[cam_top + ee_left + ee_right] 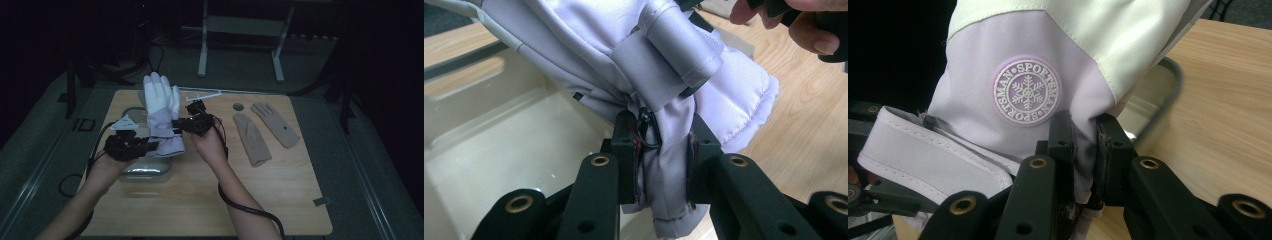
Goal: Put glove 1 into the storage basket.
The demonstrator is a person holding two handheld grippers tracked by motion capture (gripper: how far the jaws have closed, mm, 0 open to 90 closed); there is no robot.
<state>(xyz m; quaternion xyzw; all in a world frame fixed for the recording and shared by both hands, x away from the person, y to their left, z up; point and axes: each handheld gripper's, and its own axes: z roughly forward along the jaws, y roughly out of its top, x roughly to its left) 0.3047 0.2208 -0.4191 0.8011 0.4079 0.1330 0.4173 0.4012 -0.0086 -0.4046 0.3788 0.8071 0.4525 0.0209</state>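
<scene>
With my left tool (150,145) and right tool (176,125) each pinching the glove (162,112) above the bin (145,172), I risk slick fabric slipping free if either hand tugs sideways.

Smooth, satiny cloth ski glove (162,112); matt pale wood table (200,200).
</scene>
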